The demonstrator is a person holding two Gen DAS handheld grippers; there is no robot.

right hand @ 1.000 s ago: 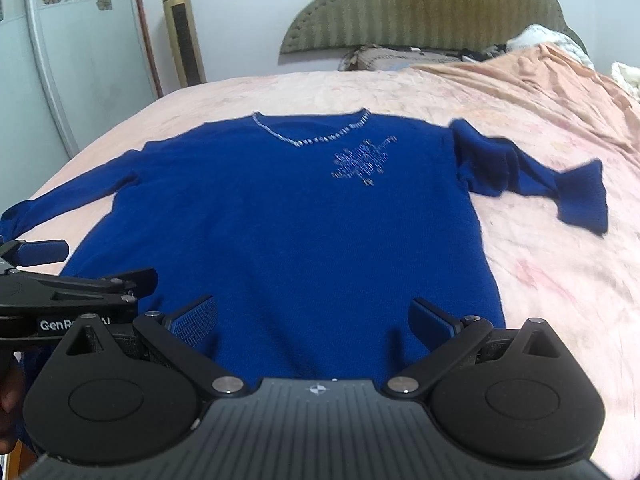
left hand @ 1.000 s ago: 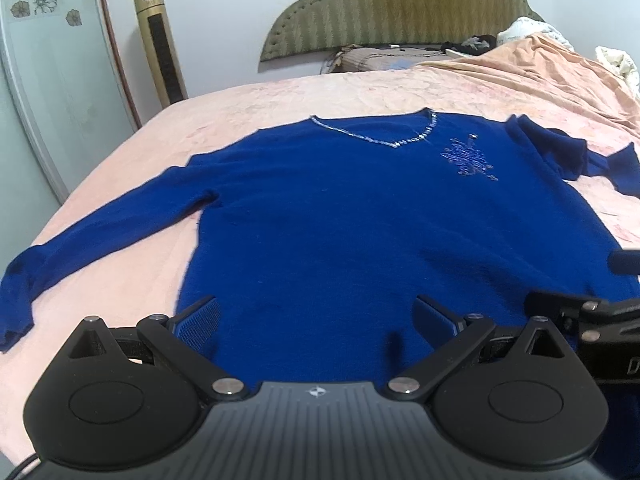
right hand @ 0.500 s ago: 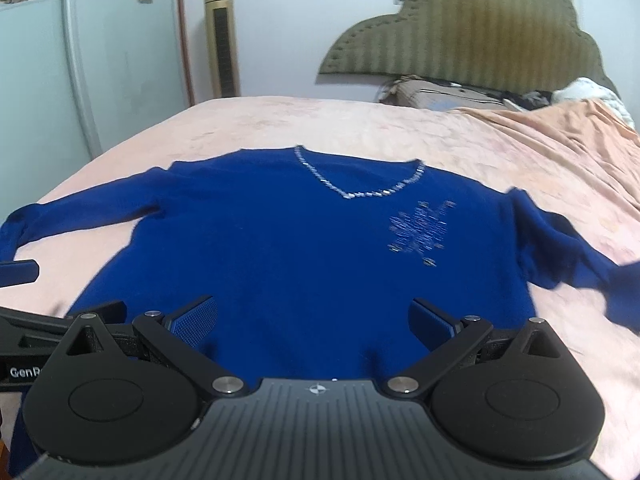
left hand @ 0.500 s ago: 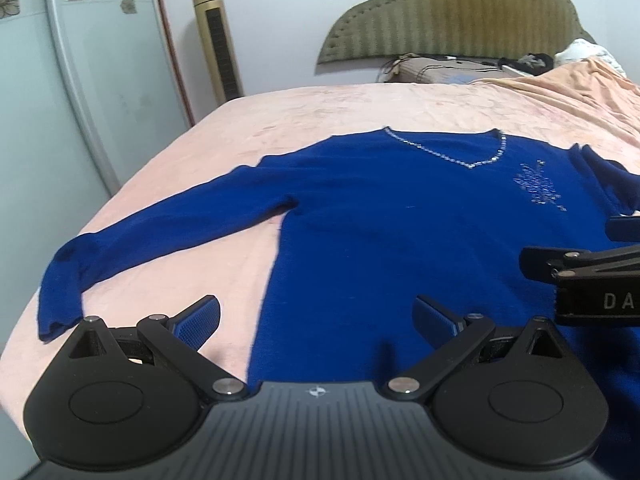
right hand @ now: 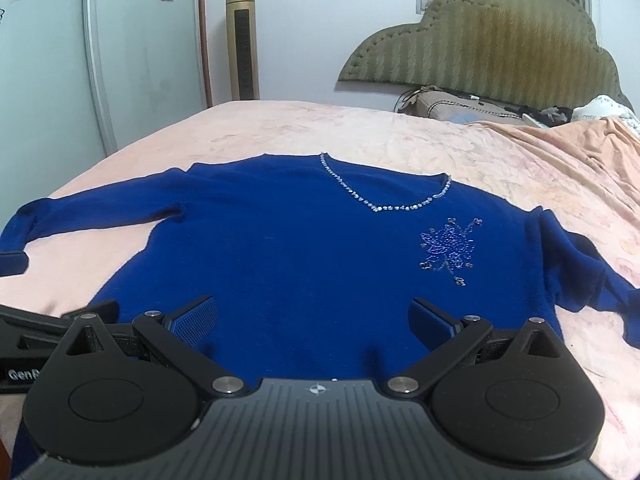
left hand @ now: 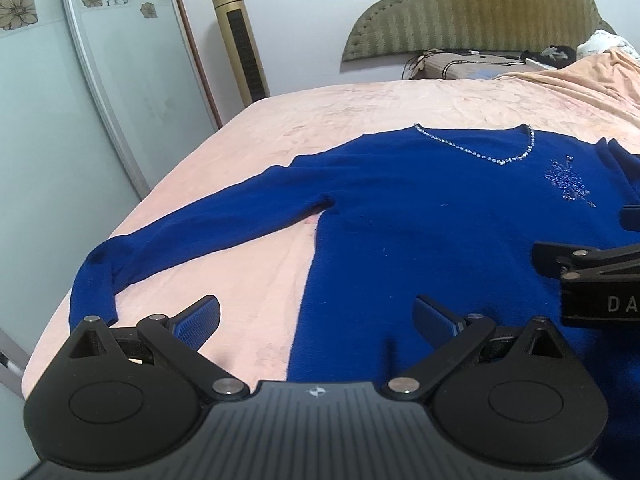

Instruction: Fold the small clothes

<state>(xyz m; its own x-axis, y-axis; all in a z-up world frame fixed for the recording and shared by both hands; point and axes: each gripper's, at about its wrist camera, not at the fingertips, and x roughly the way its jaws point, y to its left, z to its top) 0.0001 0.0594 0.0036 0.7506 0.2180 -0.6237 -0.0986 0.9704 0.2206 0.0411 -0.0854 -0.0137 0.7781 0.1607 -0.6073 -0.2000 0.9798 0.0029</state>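
Note:
A royal blue long-sleeved sweater (left hand: pixel 420 208) with a beaded V-neck and a sequin flower lies flat, front up, on the pink bed; it also shows in the right wrist view (right hand: pixel 304 248). Its left sleeve (left hand: pixel 192 232) stretches out toward the bed's left edge; the right sleeve (right hand: pixel 580 276) is bent near the right. My left gripper (left hand: pixel 318 318) is open and empty above the sweater's lower left hem edge. My right gripper (right hand: pixel 314 318) is open and empty above the lower hem middle. Each gripper shows at the side of the other's view.
The pink bedspread (right hand: pixel 520 168) covers the bed, rumpled at the far right. An olive padded headboard (right hand: pixel 480 48) and pillows stand at the back. A gold tower fan (left hand: pixel 240 40) and a glass wardrobe door (left hand: pixel 60 100) are left of the bed.
Both grippers have swung left over the last second, so the sweater sits further right in both views and the left sleeve comes into full view. Both jaws stay open.

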